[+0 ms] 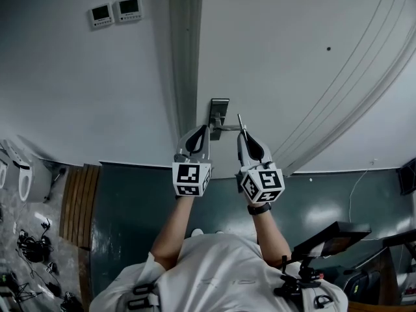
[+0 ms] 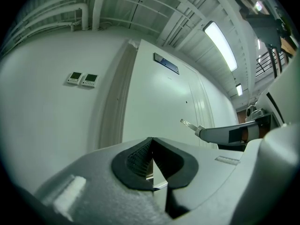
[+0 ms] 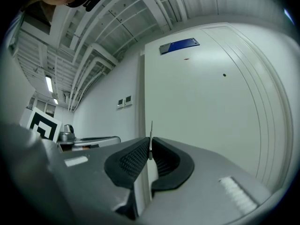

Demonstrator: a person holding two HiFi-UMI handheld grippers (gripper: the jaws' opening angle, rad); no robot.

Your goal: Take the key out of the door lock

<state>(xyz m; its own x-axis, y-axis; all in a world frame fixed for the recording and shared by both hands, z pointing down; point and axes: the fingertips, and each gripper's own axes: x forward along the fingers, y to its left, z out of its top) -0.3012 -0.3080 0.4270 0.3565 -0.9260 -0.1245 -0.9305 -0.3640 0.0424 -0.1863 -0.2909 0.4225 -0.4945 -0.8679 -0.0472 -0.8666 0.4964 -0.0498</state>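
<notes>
The key [image 1: 240,120] is being gripped by the right gripper [image 1: 243,135] just right of the lock plate [image 1: 219,111], while the left gripper [image 1: 202,134] is hovering below the plate, jaws clenched on nothing.

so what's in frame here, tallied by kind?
grippers: 2 (left gripper, right gripper)
key: 1, pinched in the right gripper
door: 1
door handle: 1
wall panels: 2
total: 7
</notes>
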